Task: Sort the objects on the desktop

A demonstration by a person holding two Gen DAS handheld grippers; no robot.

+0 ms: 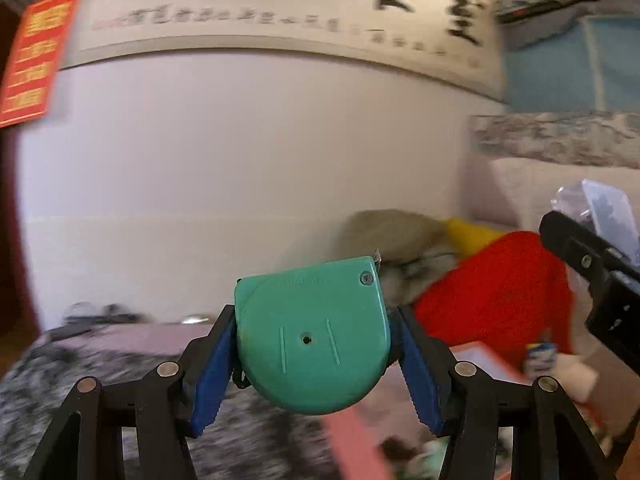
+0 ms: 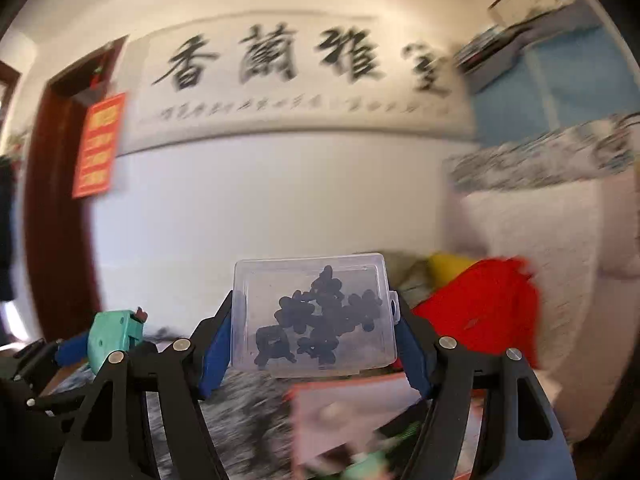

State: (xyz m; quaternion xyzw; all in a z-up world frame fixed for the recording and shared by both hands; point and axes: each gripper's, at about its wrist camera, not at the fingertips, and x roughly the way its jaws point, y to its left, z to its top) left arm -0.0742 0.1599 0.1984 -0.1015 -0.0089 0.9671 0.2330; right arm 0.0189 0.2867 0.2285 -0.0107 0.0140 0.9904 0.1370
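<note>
The left gripper (image 1: 312, 344) is clamped on a green tape measure (image 1: 312, 340) and the right gripper (image 2: 314, 320) on a clear box (image 2: 314, 316) of black bits, both lifted above the desk, probably for carrying to their places.

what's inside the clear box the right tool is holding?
The clear box in the right tool holds a loose clump of small black pieces. Blur hides what they are; pieces underneath the clump are covered.

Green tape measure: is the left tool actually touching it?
Touching. The left wrist view shows both blue fingers pressed against the sides of the green tape measure, held clear of the table.
</note>
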